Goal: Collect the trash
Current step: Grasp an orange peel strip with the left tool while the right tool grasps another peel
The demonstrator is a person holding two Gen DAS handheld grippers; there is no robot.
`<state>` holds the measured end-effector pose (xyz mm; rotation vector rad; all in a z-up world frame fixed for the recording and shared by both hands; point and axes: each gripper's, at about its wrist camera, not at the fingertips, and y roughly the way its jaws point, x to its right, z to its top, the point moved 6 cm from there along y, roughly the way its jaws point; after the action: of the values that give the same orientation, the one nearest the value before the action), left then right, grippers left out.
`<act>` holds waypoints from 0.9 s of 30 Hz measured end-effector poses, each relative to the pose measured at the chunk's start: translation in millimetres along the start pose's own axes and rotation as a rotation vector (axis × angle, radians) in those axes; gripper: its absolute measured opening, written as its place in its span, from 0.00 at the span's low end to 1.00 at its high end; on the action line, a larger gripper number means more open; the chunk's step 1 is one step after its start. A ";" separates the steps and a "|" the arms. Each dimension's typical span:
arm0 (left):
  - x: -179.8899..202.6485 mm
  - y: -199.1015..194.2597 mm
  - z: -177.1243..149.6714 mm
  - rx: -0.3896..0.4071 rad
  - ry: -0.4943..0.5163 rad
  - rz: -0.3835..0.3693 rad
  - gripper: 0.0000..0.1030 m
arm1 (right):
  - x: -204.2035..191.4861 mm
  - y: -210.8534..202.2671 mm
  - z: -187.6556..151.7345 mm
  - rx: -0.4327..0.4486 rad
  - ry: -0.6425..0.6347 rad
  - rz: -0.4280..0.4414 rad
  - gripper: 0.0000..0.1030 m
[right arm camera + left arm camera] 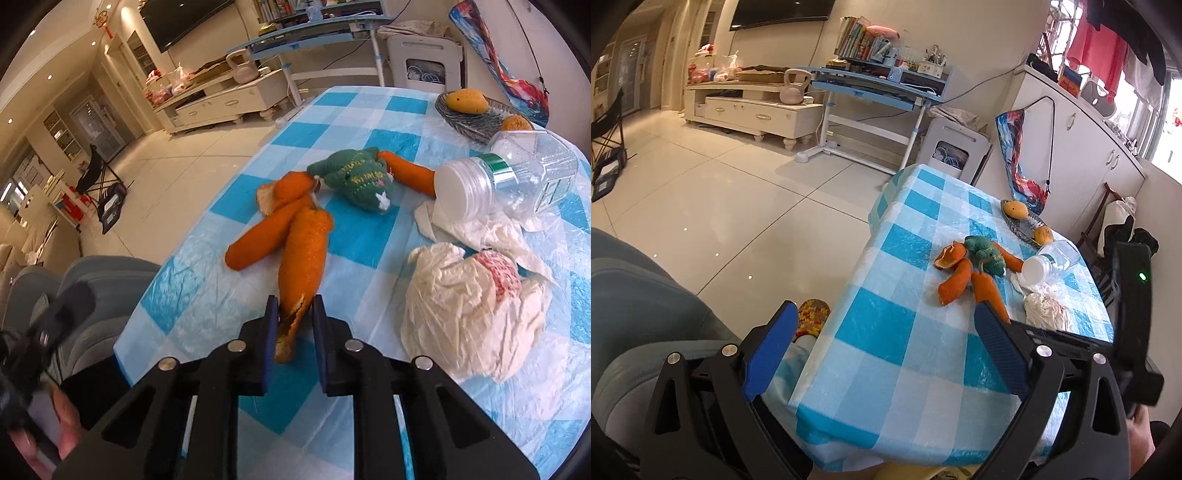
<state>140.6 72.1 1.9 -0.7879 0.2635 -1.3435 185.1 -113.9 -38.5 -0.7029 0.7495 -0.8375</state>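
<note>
Long strips of orange peel (306,251) lie joined on the blue checked tablecloth (207,280). My right gripper (294,301) is shut on the near end of one strip, which is pinched between the blue pads. A green knitted toy (351,177) lies on the far end of the peel. To the right are a crumpled white plastic bag (461,314), white tissue (491,229) and a clear plastic jar (509,177) on its side. My left gripper (886,308) hangs open and empty over the table's near left corner, short of the peel (956,284).
A wire basket (465,123) with mangoes stands at the far right of the table. A grey chair (646,314) sits left of the table, and a slippered foot (812,317) shows below the edge. Tiled floor (738,192) stretches beyond.
</note>
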 end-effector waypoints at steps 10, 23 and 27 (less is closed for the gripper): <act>53.3 75.9 16.7 -0.089 0.230 0.017 0.90 | 18.5 -22.6 -23.8 0.024 -0.005 0.013 0.15; 92.1 117.2 1.0 -0.217 0.434 0.013 0.25 | 15.6 -7.3 -10.3 0.063 -0.094 -0.047 0.27; 89.7 104.7 -6.8 -0.215 0.406 -0.009 0.17 | 18.7 -12.5 -14.8 0.059 -0.066 -0.013 0.20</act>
<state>238.5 -12.1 -46.8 -0.6878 0.7349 -1.4942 177.0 -139.3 -42.4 -0.6804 0.6590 -0.8411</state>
